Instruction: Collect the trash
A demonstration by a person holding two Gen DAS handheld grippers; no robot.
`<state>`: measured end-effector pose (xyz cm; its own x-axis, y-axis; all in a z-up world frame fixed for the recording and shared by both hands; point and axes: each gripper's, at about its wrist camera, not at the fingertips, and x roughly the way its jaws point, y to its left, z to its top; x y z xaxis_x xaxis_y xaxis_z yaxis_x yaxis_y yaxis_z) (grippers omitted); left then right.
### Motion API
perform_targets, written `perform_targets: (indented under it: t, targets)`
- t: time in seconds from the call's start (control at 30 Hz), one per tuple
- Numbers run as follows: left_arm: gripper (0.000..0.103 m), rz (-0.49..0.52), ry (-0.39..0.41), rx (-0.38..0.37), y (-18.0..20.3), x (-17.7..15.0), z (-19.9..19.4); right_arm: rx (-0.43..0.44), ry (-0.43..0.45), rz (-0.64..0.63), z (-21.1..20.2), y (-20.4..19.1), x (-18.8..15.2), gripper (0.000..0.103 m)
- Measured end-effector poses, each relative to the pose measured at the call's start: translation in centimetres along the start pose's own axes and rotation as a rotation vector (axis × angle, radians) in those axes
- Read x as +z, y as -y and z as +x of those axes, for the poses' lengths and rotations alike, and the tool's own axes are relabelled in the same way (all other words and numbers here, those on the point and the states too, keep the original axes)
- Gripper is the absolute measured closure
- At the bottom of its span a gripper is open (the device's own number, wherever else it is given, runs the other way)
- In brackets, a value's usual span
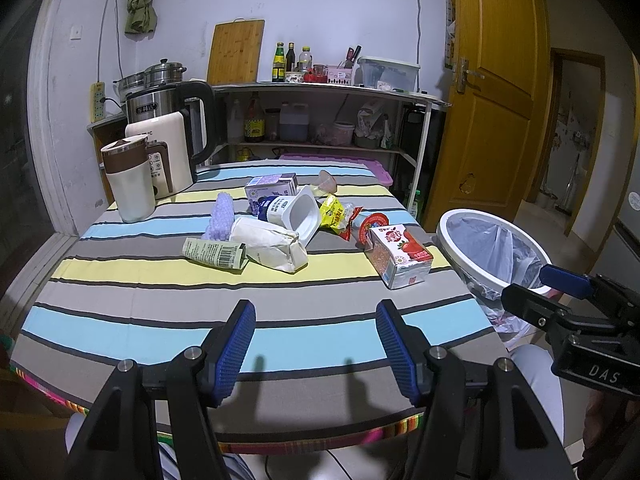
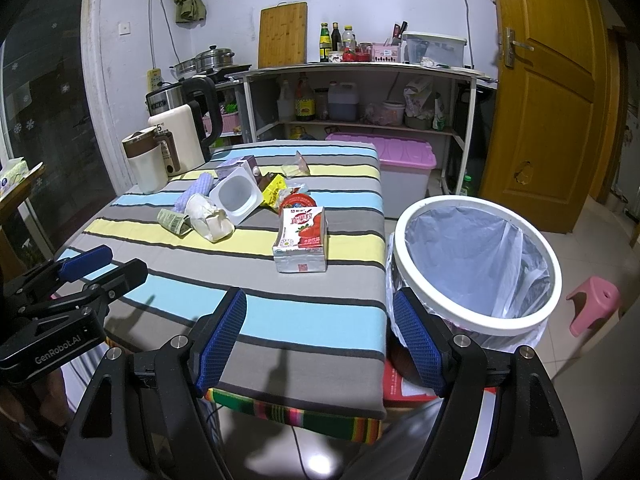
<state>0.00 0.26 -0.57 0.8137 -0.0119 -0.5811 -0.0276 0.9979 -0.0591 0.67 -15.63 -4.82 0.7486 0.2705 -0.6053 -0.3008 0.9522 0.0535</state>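
Note:
Trash lies in a loose pile mid-table on the striped cloth point(image 1: 160, 300): a strawberry milk carton point(image 1: 400, 256) point(image 2: 302, 238), a white crumpled bag point(image 1: 272, 246) point(image 2: 210, 220), a green barcode wrapper point(image 1: 214, 254), a white yogurt tub point(image 1: 296, 214) point(image 2: 238, 196), a yellow wrapper point(image 1: 334, 212) and a purple carton point(image 1: 270, 186). A white bin point(image 2: 476, 264) point(image 1: 490, 254) with a plastic liner stands off the table's right edge. My left gripper point(image 1: 316, 344) hangs open over the near edge, empty. My right gripper point(image 2: 320, 340) is open too, between table corner and bin.
Kettles point(image 1: 176, 136) and a white mug point(image 1: 128, 180) stand at the table's back left. A shelf with bottles point(image 2: 360, 92) lines the far wall, a pink-lidded box point(image 2: 404, 160) below it. A pink stool point(image 2: 594, 302) sits right of the bin. A wooden door point(image 2: 548, 92) stands open.

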Motion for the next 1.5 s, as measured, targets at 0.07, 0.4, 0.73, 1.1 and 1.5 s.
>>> perform_targets:
  t: [0.07, 0.4, 0.73, 1.1, 1.5]
  targets:
    - [0.041, 0.0, 0.0, 0.0, -0.02, -0.04, 0.0, 0.0, 0.0, 0.0, -0.01, 0.0, 0.0, 0.027]
    - [0.041, -0.001, -0.004, -0.002, 0.03, -0.17, 0.03, 0.0, 0.0, 0.0, 0.02, -0.03, -0.04, 0.027]
    - [0.041, 0.0, -0.001, -0.002, 0.02, -0.15, 0.07, 0.0, -0.001, 0.0, 0.05, -0.05, -0.07, 0.027]
    - [0.041, 0.001, 0.0, -0.002, 0.19, -0.23, 0.03, 0.001, -0.001, 0.0, -0.05, -0.05, 0.0, 0.027]
    - [0.041, -0.003, -0.013, -0.017, 0.25, -0.04, 0.42, 0.005, -0.008, -0.004, 0.71, -0.3, -0.46, 0.027]
